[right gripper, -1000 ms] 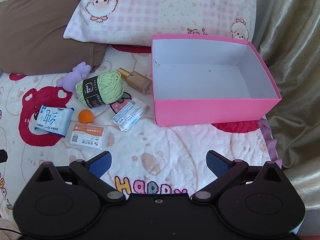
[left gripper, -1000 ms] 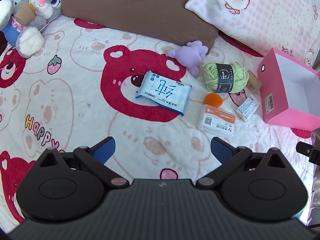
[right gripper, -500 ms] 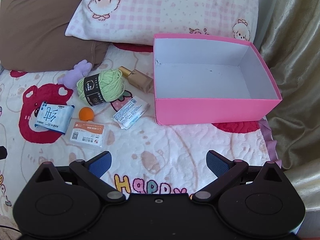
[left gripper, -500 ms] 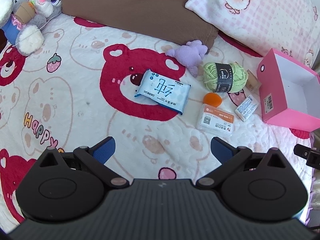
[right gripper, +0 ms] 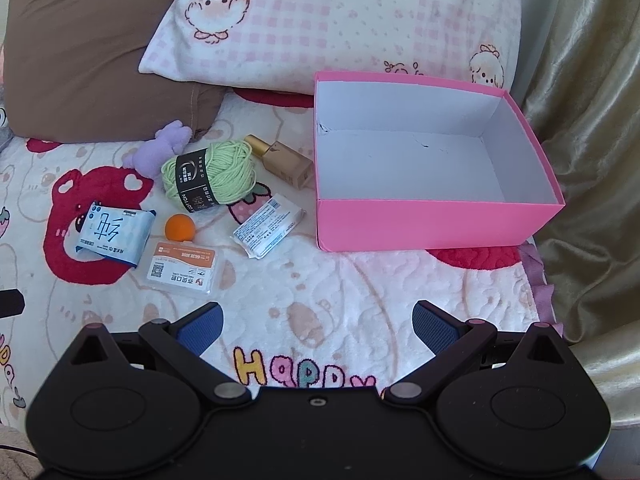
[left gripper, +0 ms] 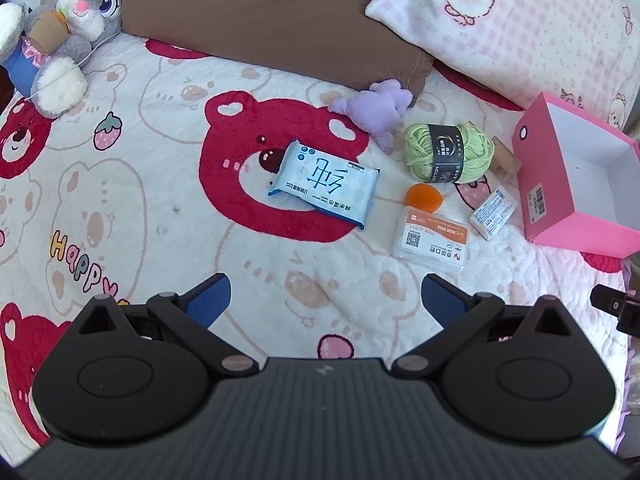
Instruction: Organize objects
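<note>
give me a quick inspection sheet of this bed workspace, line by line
surface: bear-print blanket on a bed, loose items lying flat on it
job's things: pink box open, nothing inside; green yarn, gold bottle, white packet, orange ball, orange card pack, blue wipes pack, small purple plush, all left of the box
clutter: bunny plush at the far corner
grippers: left claw open, holding nothing; right claw open, holding nothing
cables: nothing seen
surroundings: brown pillow, pink check pillow, gold curtain
</note>
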### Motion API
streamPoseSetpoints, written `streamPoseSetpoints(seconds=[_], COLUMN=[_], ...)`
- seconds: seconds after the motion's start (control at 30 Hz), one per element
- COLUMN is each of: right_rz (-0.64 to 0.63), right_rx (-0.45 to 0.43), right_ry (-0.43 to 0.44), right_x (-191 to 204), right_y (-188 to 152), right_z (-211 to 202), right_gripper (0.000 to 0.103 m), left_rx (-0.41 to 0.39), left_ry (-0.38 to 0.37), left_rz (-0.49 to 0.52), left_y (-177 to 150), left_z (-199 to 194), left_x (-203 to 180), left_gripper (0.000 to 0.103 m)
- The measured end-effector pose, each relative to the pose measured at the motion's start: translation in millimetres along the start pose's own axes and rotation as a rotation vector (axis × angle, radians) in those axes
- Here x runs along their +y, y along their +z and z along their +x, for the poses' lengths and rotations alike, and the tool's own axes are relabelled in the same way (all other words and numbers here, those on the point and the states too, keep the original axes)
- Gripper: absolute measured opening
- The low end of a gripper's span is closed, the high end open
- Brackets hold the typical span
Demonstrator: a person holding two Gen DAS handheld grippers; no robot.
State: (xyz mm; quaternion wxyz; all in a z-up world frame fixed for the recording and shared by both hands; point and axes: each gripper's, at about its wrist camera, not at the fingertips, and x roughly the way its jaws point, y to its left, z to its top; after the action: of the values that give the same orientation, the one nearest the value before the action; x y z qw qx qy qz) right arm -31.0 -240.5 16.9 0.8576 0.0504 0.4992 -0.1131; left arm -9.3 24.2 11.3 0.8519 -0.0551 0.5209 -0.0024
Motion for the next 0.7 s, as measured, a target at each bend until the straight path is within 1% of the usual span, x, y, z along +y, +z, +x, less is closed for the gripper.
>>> streamPoseSetpoints(seconds=[0.3,0.7], right_rz=[0.000,-0.012], right_rx=[0.001,0.005], right_ry=[0.000,-0.006], right_x=[0.0,2.5], right_y=[0.2,-0.2], right_z=[0.1,0.3], right_gripper=[0.102,0.102], left_rx=[-0.003,0.013], left_ry=[0.002,-0.001], left_rz=[0.005,0.011], left_y=[-0.5,-2.0], left_z=[-1.2,2.2], left_x=[-1.1,0.5], left_gripper=[0.103,0.103])
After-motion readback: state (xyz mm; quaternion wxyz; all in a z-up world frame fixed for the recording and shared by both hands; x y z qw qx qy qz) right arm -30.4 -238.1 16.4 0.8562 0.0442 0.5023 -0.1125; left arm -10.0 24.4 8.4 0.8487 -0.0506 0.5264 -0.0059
